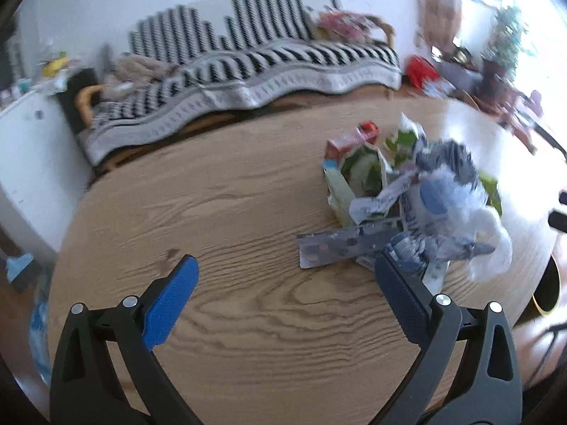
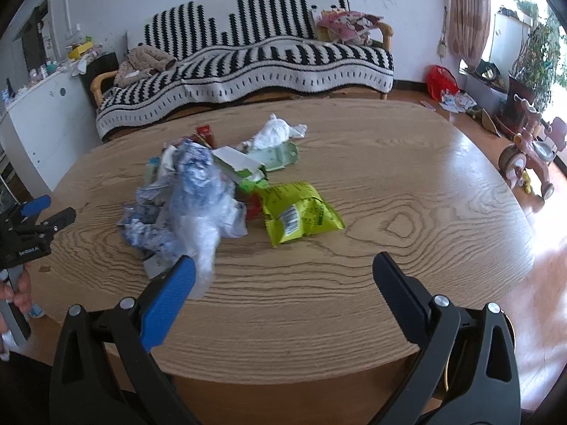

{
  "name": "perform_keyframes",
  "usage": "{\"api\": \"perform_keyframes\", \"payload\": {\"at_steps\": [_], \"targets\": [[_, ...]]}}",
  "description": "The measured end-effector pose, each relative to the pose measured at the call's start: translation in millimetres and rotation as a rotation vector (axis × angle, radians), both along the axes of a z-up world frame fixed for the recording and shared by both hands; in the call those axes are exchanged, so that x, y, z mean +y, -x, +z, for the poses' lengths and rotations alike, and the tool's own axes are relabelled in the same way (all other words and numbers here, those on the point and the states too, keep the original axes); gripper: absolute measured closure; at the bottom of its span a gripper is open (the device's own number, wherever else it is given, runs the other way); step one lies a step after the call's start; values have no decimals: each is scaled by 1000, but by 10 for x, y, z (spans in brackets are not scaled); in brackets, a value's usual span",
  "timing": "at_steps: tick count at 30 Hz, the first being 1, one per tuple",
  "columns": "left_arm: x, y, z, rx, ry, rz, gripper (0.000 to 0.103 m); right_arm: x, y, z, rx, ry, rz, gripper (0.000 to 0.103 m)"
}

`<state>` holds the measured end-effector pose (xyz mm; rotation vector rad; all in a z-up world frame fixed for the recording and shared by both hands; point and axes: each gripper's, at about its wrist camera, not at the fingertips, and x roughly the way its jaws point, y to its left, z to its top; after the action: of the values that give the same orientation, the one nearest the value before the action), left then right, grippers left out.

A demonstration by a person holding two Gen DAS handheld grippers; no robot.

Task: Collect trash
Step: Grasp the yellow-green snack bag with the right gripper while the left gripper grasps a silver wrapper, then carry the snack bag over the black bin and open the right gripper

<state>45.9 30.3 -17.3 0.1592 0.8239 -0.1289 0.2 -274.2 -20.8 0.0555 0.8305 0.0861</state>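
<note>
A pile of trash lies on the oval wooden table (image 2: 389,184): a crumpled blue-and-white plastic bag (image 2: 191,198), a green snack packet (image 2: 301,212), a crumpled white tissue (image 2: 276,132), a pale green wrapper (image 2: 276,156) and a red carton (image 2: 205,132). In the left wrist view the bag (image 1: 446,198) lies right of centre, with a silver blister strip (image 1: 340,244) and a red carton (image 1: 354,138). My left gripper (image 1: 285,272) is open and empty, its right finger beside the bag. My right gripper (image 2: 283,272) is open and empty, just short of the pile. The left gripper also shows at the far left (image 2: 39,219).
A sofa with a black-and-white striped blanket (image 2: 248,60) stands behind the table. A white cabinet (image 2: 46,113) is at the left. A red bag (image 2: 441,81), potted plants (image 2: 531,63) and a pink tricycle (image 2: 528,156) are on the floor at the right.
</note>
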Motion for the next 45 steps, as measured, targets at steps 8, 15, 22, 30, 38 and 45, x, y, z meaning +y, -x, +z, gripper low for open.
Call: {"api": "perform_keyframes", "payload": {"at_steps": [8, 15, 22, 30, 38, 45], "targets": [[-226, -551, -322, -11, -132, -251, 6, -375, -539, -383, 129, -161, -66, 6], [-355, -813, -599, 58, -83, -347, 7, -415, -969, -655, 182, -197, -54, 6], [-486, -777, -615, 85, -17, -393, 59, -333, -1240, -805, 214, -248, -71, 8], [-377, -602, -511, 103, -20, -310, 100, -274, -1188, -663, 171, -200, -62, 40], [-148, -431, -73, 51, 44, -178, 100, -510, -928, -285, 68, -208, -83, 44], [-494, -319, 360, -29, 121, -143, 100, -1302, -273, 73, -34, -177, -196, 44]]}}
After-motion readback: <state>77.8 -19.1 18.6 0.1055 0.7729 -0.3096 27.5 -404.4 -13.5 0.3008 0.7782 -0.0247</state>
